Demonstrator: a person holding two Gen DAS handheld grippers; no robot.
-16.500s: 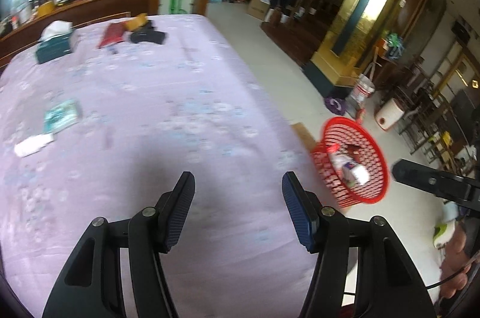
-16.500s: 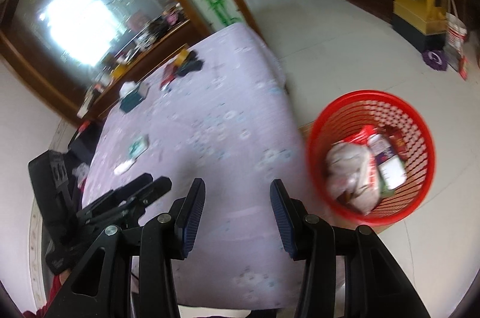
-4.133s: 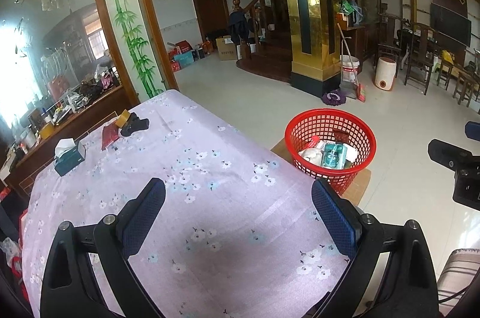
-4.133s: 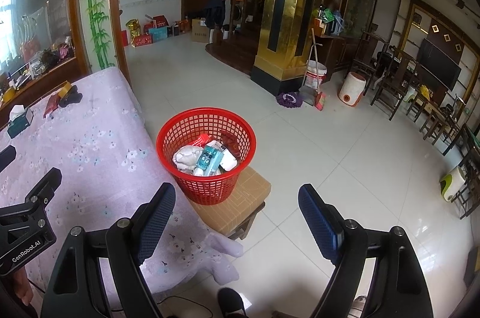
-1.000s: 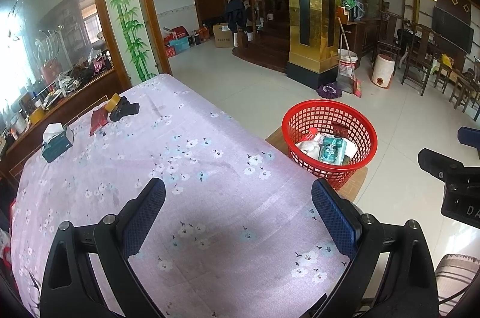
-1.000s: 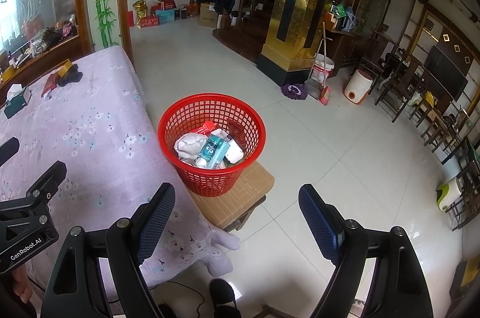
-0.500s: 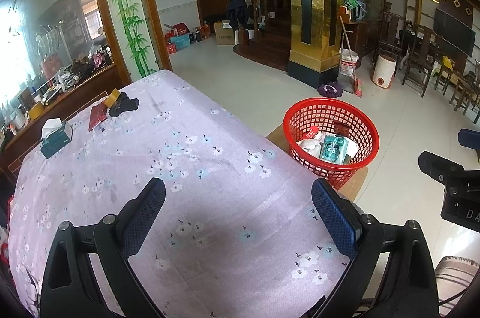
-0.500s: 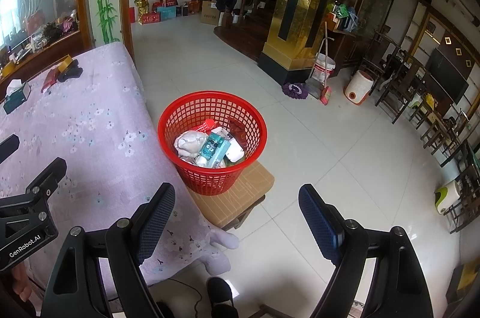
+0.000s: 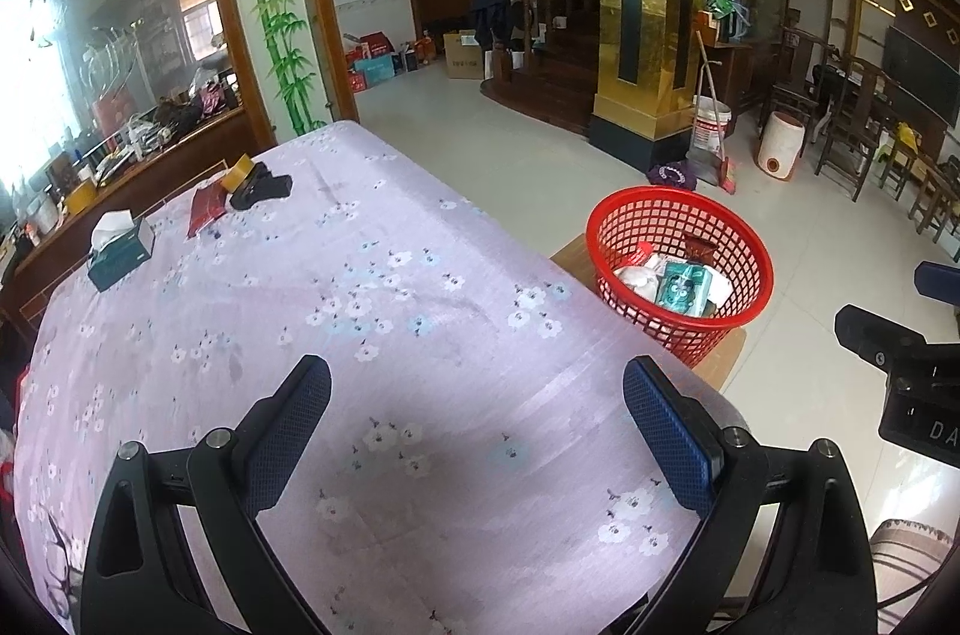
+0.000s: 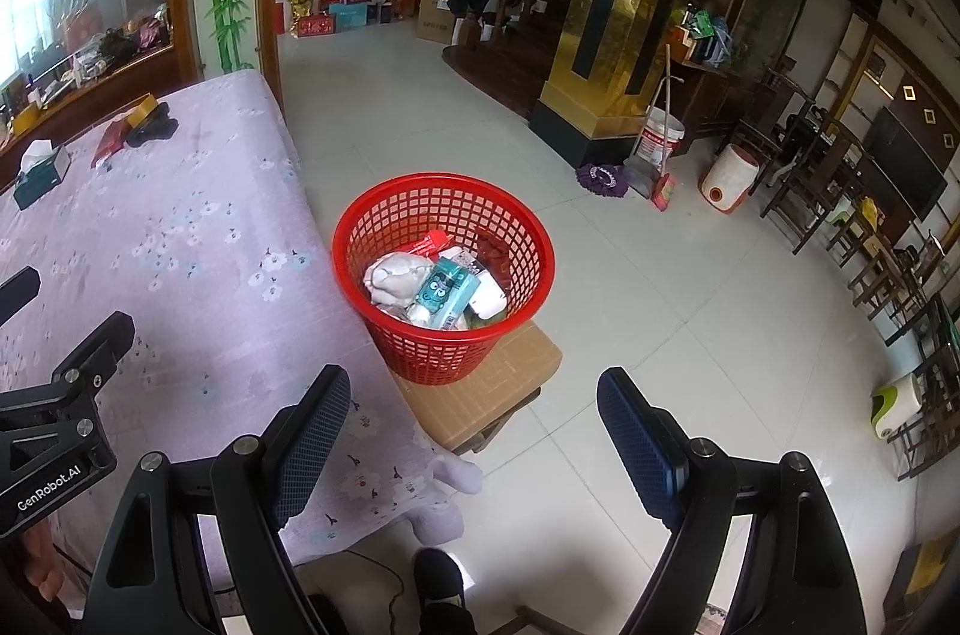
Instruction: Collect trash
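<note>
Both wrist views downward, sharing basket (image 9: 678,269)

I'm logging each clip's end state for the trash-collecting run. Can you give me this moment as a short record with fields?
left hand-held gripper: open, nothing between its pads, over the near end of the table
right hand-held gripper: open, empty, beyond the table edge, over the floor
red basket: upright on a brown stool beside the table, holding wrappers and packets
table: lilac flowered cloth; near part bare of trash
far end of table: tissue box, red packet, tape roll, black item
apparent stage: trash appears collected
</note>
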